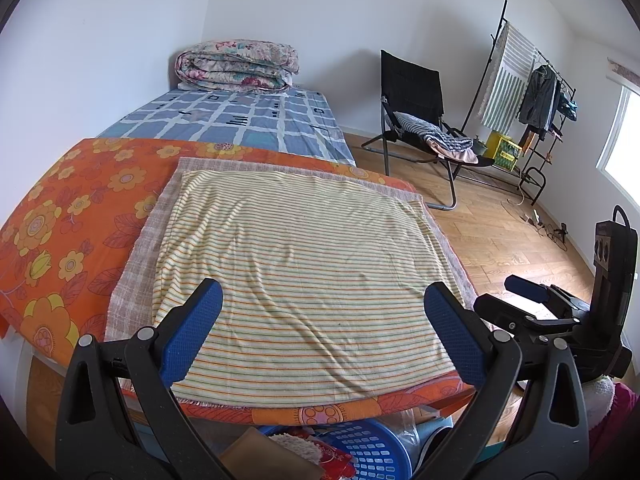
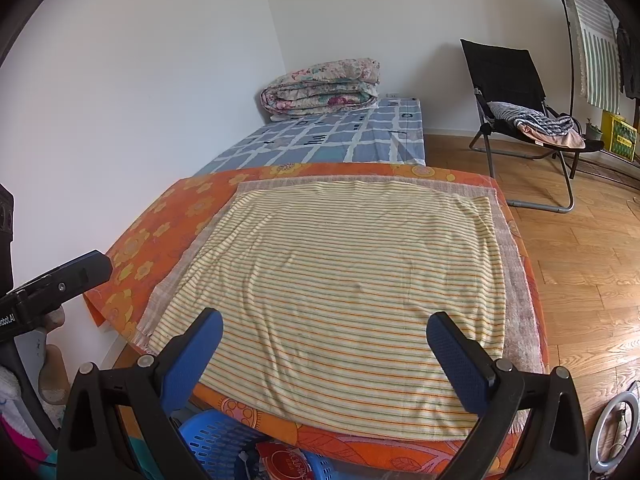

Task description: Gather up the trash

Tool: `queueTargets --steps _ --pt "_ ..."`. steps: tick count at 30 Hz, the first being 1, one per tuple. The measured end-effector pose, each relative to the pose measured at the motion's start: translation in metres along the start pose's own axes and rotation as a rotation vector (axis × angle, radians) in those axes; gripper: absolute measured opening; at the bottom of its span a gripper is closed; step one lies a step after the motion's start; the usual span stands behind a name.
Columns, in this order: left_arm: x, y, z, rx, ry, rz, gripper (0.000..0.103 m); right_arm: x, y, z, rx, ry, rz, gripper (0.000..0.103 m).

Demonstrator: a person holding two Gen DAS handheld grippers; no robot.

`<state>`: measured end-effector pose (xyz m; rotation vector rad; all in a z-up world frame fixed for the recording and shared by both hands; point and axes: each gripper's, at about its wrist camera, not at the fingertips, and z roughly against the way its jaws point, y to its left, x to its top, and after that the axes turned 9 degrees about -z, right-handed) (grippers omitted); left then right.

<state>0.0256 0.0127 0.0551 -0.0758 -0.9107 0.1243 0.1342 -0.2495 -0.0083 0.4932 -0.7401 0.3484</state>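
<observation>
Over by the near end of the worktop, both grippers hang side by side just off the edge, and both have their blue-padded fingers spread wide with nothing between them: left gripper (image 1: 322,320), right gripper (image 2: 324,346). Spread flat on top is a cream cloth with thin orange and green stripes (image 1: 304,264), lying on a pinkish woven mat (image 1: 132,280), which lies on an orange floral cover (image 1: 68,216). Honestly I can't spot a single scrap of trash on that surface. Only candidates are down below the front edge, where a blue plastic slatted basket (image 1: 366,454) sits with some red printed packaging (image 2: 290,460) and a bit of clear plastic (image 1: 408,428) in or around it; too cropped to say what's what. So this fits two stages equally well: either the rubbish is already dropped in the basket and the top is cleared, or the stuff to gather is somewhere these cameras don't see. Can't call the step from this. Whatever comes next, the open fingers would need something small and crinkly centred between the pads before closing.
</observation>
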Motion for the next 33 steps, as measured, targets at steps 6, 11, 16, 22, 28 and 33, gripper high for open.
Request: queueTargets --steps 6,11,16,22,28,33 --pt "0.0 0.0 0.0 0.001 0.002 -0.001 0.102 -0.002 -0.001 0.0 -0.001 0.0 0.001 0.103" --pt "0.0 0.0 0.0 0.003 0.007 -0.003 0.102 -0.002 -0.002 0.0 -0.002 0.002 0.0 0.103" --pt "-0.001 0.004 -0.002 0.01 0.014 -0.008 0.102 -0.005 -0.004 0.0 -0.004 0.006 0.002 0.103" --pt "-0.001 0.007 -0.003 0.024 0.022 -0.023 0.102 -0.01 -0.008 0.0 -0.007 0.01 0.007 0.103" --pt "-0.001 0.008 -0.003 0.033 0.019 -0.023 0.102 -0.01 -0.008 -0.002 -0.01 0.013 0.007 0.103" --pt "-0.002 0.014 -0.002 0.037 0.014 -0.015 0.102 -0.011 -0.01 -0.001 -0.013 0.015 0.008 0.103"
